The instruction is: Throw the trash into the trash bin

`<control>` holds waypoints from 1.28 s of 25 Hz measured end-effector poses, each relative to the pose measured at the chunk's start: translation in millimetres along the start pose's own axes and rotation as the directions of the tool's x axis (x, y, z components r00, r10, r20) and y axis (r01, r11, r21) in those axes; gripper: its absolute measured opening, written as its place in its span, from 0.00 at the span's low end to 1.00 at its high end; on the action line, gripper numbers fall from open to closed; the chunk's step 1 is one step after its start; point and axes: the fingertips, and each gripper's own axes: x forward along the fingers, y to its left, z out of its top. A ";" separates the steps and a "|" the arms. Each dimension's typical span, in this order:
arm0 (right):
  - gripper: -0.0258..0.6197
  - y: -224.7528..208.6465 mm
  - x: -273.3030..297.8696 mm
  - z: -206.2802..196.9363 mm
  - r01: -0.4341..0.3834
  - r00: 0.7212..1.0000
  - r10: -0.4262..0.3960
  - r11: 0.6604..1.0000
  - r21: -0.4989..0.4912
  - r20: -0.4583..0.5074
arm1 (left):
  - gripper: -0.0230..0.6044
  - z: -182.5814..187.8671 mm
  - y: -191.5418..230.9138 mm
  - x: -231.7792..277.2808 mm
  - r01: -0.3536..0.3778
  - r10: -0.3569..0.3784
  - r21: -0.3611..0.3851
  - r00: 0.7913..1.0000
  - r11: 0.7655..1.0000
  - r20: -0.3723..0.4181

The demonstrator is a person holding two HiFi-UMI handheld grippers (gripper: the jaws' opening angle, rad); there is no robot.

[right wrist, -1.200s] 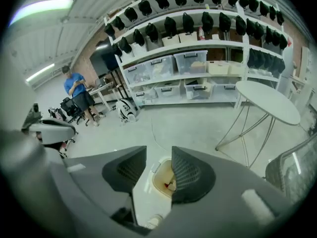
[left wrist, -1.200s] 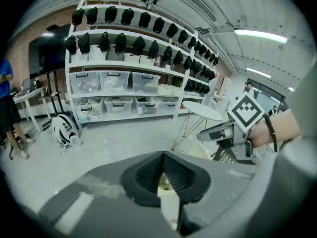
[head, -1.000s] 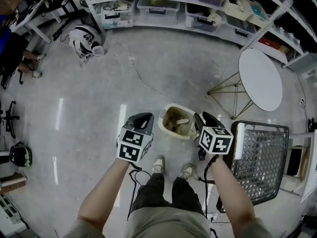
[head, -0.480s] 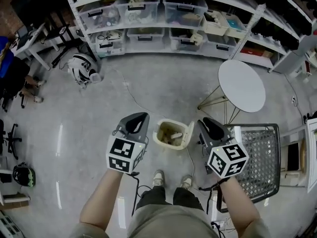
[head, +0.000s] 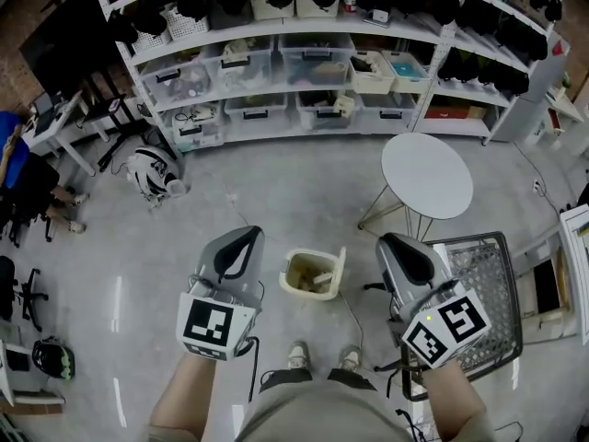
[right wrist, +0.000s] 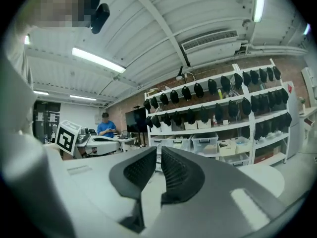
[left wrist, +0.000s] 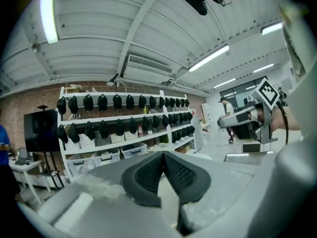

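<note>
A person stands on a grey concrete floor, seen from above, both forearms stretched forward. At left, the left tongs (head: 247, 238) are pressed together at the tips with nothing between them. They are held well above the floor and point roughly level toward the storage shelves (head: 276, 63). In the middle, just ahead of the person's shoes, sits a small cream trash bin (head: 287, 275). The trash (head: 317, 278) lies inside it as pale scraps, too small to identify. It looks light, soft and crushable, likely paper or wrapping. If it needed lifting, a gentle pinch on any loose edge should do. At right, the right tongs (head: 394, 242) have just been closing and are now all but together, holding nothing. They are also held high and point about level, beside a black wire basket (head: 492, 284).
</note>
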 end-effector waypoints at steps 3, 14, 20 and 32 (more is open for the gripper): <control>0.08 1.6 -26.6 21.5 0.000 0.999 0.002 0.999 -0.042 0.037 | 0.04 23.3 -19.6 -9.6 0.005 -0.005 -0.001 1.000 1.000 0.029; 0.05 -1.2 -97.1 51.5 -0.020 0.996 0.025 0.998 -0.055 0.085 | 0.04 38.8 -67.7 -29.1 0.022 -0.022 -0.004 1.000 1.000 0.013; 0.05 -15.6 -105.2 41.8 -0.007 0.998 0.010 0.999 -0.044 0.061 | 0.04 41.5 -94.1 -20.8 0.069 -0.068 -0.023 0.998 0.997 0.017; 0.05 -30.4 -103.0 39.9 -0.029 0.998 0.032 0.998 -0.060 0.052 | 0.04 51.4 -111.6 -7.4 0.074 -0.073 -0.015 0.997 0.997 0.032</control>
